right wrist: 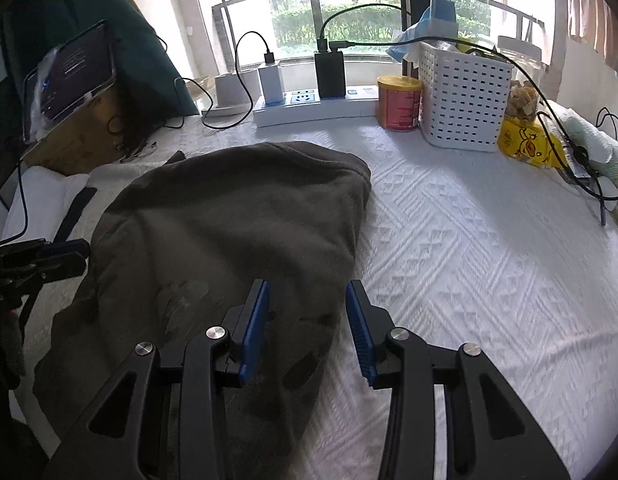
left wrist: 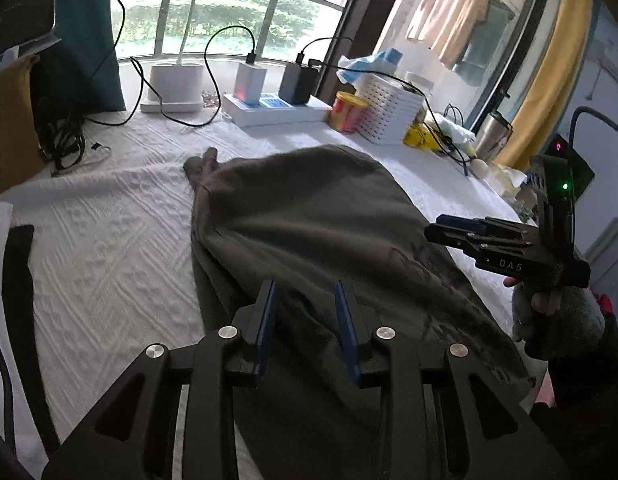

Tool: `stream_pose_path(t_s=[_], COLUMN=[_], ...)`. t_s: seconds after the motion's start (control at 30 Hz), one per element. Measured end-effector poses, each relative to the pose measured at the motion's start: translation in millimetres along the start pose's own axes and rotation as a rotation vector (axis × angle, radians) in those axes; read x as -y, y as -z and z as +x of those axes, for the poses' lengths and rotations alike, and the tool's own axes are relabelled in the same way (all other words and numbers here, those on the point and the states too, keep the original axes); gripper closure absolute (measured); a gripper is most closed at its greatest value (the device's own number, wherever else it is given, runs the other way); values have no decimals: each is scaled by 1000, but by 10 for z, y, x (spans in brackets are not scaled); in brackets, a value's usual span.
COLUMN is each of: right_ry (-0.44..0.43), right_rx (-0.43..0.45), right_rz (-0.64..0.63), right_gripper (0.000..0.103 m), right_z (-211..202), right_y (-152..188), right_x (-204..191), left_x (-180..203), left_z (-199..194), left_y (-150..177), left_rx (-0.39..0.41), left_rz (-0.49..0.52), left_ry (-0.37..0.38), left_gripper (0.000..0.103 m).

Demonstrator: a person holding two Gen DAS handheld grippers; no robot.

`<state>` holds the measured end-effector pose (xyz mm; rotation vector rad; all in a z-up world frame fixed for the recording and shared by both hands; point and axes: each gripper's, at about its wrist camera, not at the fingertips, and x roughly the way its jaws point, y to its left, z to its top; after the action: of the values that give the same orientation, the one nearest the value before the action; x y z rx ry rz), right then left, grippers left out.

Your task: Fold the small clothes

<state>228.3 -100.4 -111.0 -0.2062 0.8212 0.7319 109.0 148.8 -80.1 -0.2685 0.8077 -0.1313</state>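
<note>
Garment dark, lying folded over on white bedspread, between both tongs. Left gripper part open, empty above cloth; right gripper part open, empty over right edge. Fold judged laid; next calls for re-gripping near hem.

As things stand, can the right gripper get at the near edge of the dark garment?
Probably yes: the right gripper is open directly over the dark garment edge, with nothing between them; the left gripper is off to the side.
</note>
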Motion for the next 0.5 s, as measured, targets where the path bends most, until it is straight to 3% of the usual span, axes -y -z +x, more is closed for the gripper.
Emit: stream_pose_path(t_s=[0.17, 0.33, 0.5], right_ry=[2, -3, -7], right_rx=[16, 17, 12], right_rz=[-1, -3, -8], right_gripper=[47, 46, 46], right_z=[-120, -210, -289], right_y=[117, 246, 373], right_x=[-62, -109, -123], left_x=[57, 131, 228], left_z=[-78, -161, -206], left_y=[103, 245, 421], left_rx=[-2, -8, -18], left_rz=[0, -7, -15], left_ry=[-2, 1, 25], left_gripper=[70, 69, 59])
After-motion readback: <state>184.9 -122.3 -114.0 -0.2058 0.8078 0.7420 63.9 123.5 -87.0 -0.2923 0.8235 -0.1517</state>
